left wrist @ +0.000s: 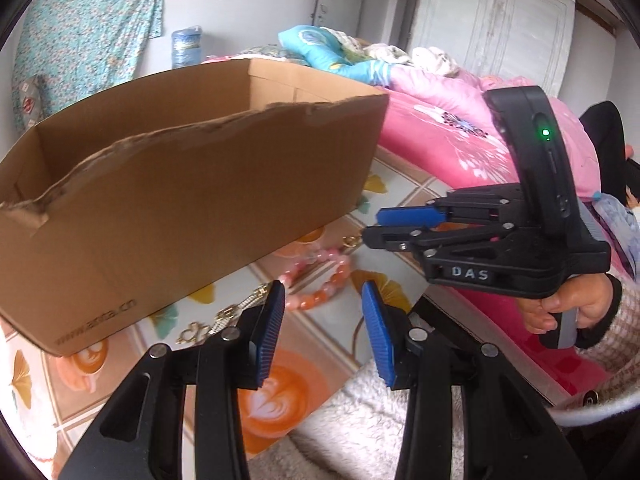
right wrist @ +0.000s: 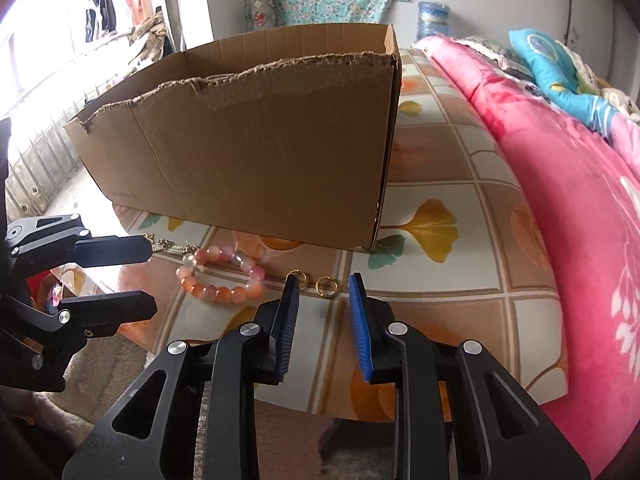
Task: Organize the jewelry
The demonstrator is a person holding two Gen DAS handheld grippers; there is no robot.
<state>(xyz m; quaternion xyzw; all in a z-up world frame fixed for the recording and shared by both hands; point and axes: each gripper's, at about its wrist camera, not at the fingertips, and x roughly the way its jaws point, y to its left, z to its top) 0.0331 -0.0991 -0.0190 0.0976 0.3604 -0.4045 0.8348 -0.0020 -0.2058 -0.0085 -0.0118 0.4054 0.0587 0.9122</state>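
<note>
A pink-and-orange bead bracelet (left wrist: 320, 280) (right wrist: 220, 276) lies on the patterned tablecloth in front of a torn cardboard box (left wrist: 180, 184) (right wrist: 260, 140). Left of it lies a gold sparkly chain (left wrist: 232, 314) (right wrist: 172, 246). Two small gold rings (right wrist: 327, 287) lie to the bracelet's right. My right gripper (right wrist: 325, 282) (left wrist: 372, 226) stands open above the rings; one ring shows between its tips, untouched by the pads. My left gripper (left wrist: 324, 292) (right wrist: 153, 279) is open near the bracelet and chain, holding nothing.
A pink flowered quilt (right wrist: 560, 200) piles up along the table's right side. The near table edge (right wrist: 320, 404) runs just under the grippers, with white fluffy fabric (left wrist: 352, 432) below it. A person's hand (left wrist: 560, 308) holds the right gripper's handle.
</note>
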